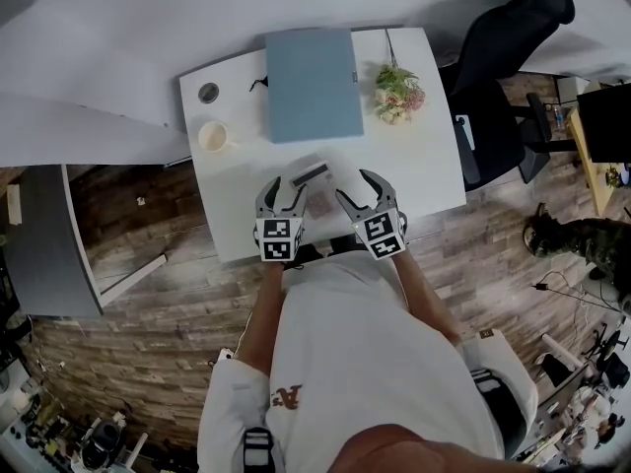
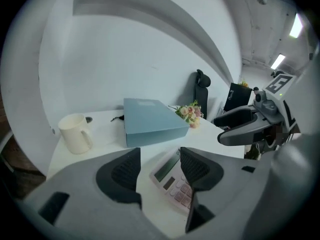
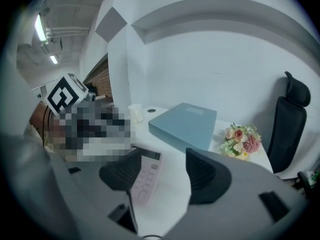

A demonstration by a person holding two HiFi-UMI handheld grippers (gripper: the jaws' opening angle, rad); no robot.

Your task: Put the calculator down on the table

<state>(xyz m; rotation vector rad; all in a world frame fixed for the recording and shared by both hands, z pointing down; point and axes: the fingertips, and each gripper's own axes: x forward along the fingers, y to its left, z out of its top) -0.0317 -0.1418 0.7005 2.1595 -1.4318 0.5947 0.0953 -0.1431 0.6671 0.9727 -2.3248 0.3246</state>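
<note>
A pale calculator [image 1: 315,187] with pinkish keys lies flat on the white table [image 1: 426,166], near its front edge. My left gripper [image 1: 283,198] hovers just left of it and my right gripper [image 1: 359,191] just right of it. In the left gripper view the calculator [image 2: 171,180] shows down between the jaws and partly behind the right one; the left gripper [image 2: 159,156] is open and its pads do not touch it. In the right gripper view the calculator [image 3: 145,175] lies by the left jaw, and the right gripper [image 3: 163,159] is open and holds nothing.
A closed blue-grey box or laptop [image 1: 313,84] lies behind the calculator. A cream mug [image 1: 213,137] and a round cable hole [image 1: 208,93] are at the back left, a small flower bunch [image 1: 398,93] at the back right. A black office chair [image 1: 503,77] stands right of the table.
</note>
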